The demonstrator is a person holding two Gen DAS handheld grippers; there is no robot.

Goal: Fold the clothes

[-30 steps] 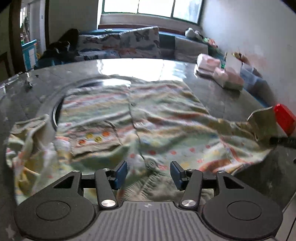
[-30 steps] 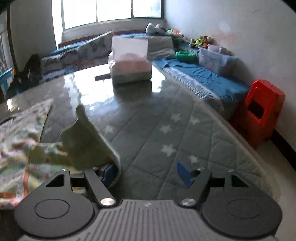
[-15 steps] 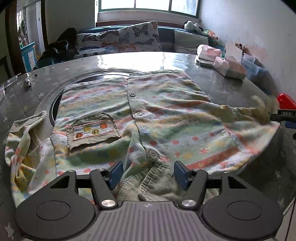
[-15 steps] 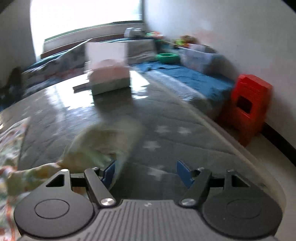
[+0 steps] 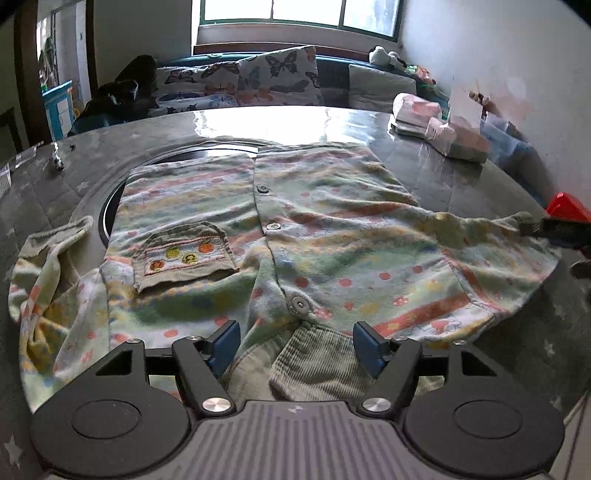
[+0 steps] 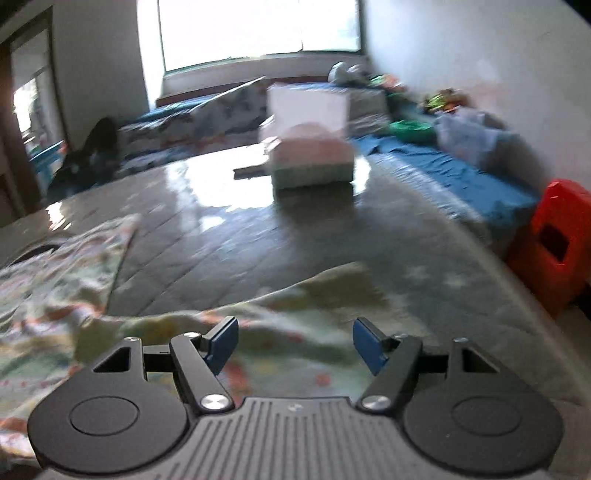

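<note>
The left hand-held gripper (image 5: 297, 341) is opening over the ribbed collar of the striped, dotted baby shirt (image 5: 332, 229), spread flat on the grey quilted bench (image 5: 461, 184); the right hand-held gripper (image 6: 294, 345) gapes above its sleeve, gripping nothing.

Bright window (image 5: 295, 14) on the far wall, glare washing over the glossy grey table (image 5: 258, 122); beneath the window a bench with butterfly-print cushions (image 5: 255, 79); pale plastered wall (image 6: 461, 48) along the right; blue-covered bench (image 6: 454, 173) below it, cluttered; red plastic stool (image 6: 554, 236) on the floor; doorway (image 6: 22, 122) at left.
</note>
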